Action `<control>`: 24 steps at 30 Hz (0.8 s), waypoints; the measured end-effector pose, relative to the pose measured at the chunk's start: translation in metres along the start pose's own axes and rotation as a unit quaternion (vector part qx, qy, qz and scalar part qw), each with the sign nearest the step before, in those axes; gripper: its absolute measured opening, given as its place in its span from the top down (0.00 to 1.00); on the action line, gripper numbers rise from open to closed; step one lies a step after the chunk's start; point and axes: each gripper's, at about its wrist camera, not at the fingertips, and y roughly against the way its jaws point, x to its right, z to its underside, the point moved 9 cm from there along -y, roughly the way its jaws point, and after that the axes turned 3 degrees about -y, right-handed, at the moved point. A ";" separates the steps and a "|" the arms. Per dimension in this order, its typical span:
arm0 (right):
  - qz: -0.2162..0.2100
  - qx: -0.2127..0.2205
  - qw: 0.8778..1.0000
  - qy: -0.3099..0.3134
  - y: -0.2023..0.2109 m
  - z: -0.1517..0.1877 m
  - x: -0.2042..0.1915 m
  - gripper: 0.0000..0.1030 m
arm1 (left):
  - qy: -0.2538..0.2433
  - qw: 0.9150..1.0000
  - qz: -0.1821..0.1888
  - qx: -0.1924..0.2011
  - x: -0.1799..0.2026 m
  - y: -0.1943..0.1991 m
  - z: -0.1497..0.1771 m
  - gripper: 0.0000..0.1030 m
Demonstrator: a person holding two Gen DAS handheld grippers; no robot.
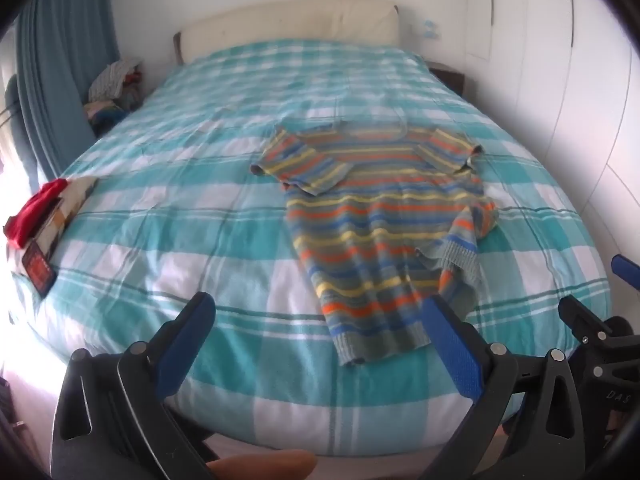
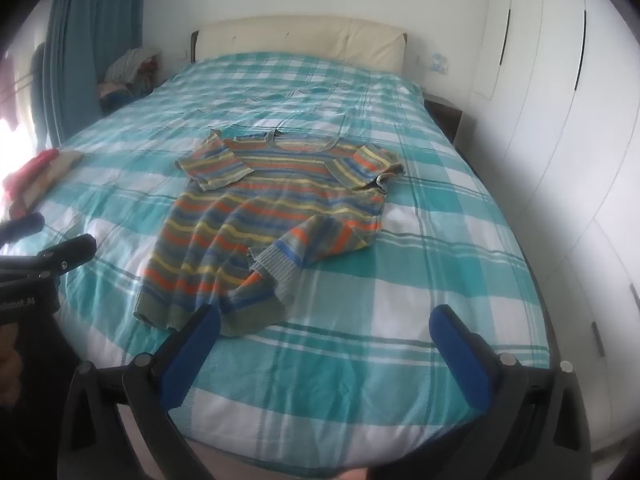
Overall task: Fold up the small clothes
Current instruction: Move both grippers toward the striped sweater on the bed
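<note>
A small striped knit sweater [image 1: 380, 224] in orange, yellow, blue and grey lies spread on the bed [image 1: 200, 184], collar toward the headboard. Both short sleeves are folded in over the chest, and the hem corner on its right side is flipped up. My left gripper [image 1: 320, 308] hovers open over the foot of the bed, its right finger near the sweater's hem, touching nothing. In the right wrist view the sweater [image 2: 280, 208] lies ahead and left of my right gripper [image 2: 326, 320], which is open and empty, its left fingertip just in front of the hem.
The bed [image 2: 440, 272] has a teal and white checked cover and a cream headboard [image 1: 288, 24]. A red cloth and folded items [image 1: 40, 216] sit at the left edge. A clothes pile [image 1: 114, 92] stands by the blue curtain. White wardrobe doors [image 2: 560, 120] line the right.
</note>
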 end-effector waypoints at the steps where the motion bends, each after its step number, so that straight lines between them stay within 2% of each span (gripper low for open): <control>1: -0.001 0.001 1.000 -0.001 0.001 0.000 0.001 0.00 | -0.003 1.000 -0.003 0.002 -0.001 0.001 0.000 0.00; 7: 0.000 -0.001 1.000 0.001 0.003 -0.001 -0.002 0.00 | -0.013 1.000 -0.009 0.006 -0.004 0.004 0.001 0.00; 8: 0.000 -0.001 1.000 0.003 0.003 -0.002 0.000 0.00 | -0.013 1.000 -0.013 -0.002 0.006 -0.004 -0.004 0.00; 14: 0.008 -0.001 1.000 0.003 0.003 0.000 0.000 0.00 | -0.007 0.999 -0.013 -0.032 -0.004 -0.015 0.009 0.00; 24: 0.069 -0.003 0.998 0.013 -0.002 0.000 0.015 0.00 | -0.004 0.998 -0.014 -0.062 -0.014 -0.031 0.029 0.00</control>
